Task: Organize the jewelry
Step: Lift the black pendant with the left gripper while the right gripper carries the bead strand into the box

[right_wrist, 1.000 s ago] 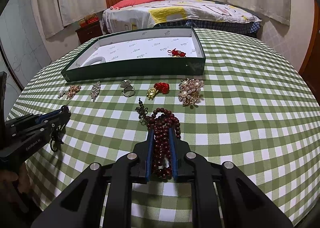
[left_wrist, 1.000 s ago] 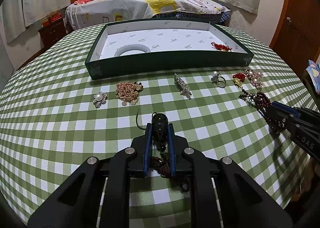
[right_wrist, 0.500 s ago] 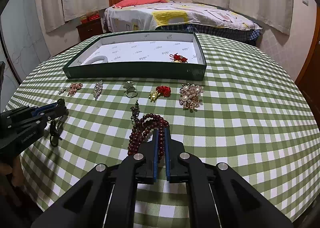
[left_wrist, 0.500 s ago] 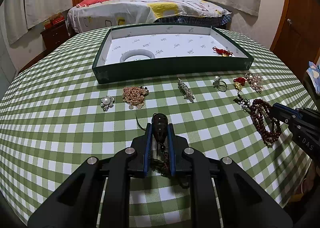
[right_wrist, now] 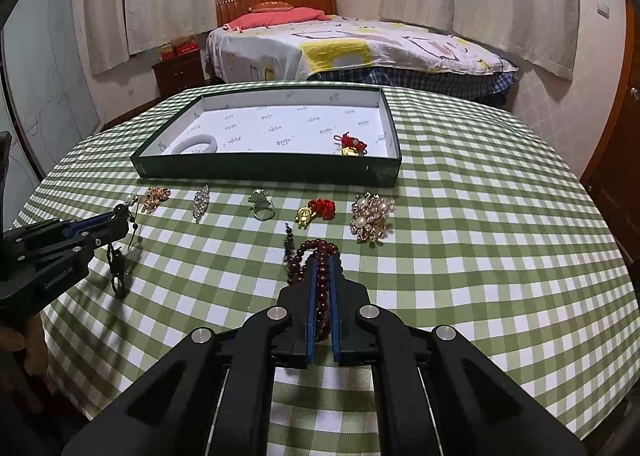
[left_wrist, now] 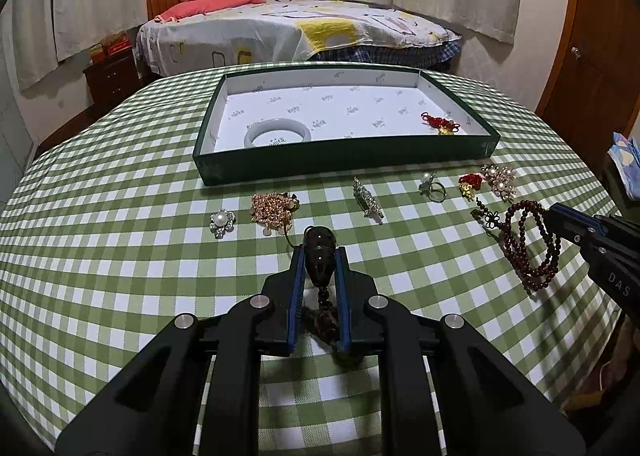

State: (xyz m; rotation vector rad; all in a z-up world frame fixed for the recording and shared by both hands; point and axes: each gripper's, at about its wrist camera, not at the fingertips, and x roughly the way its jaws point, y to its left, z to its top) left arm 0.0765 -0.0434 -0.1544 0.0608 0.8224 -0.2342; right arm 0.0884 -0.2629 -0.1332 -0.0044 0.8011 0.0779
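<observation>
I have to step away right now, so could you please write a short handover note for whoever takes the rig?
Left gripper: shut on the dark pendant.
Right gripper: shut on the red beads, which hang from it.
Done: bangle and red charm lie in the tray.
Left: both held pieces go in, then the pearl brooch, gold chain, silver clip, ring, red-gold charm and pearl cluster, all on the cloth.
</observation>
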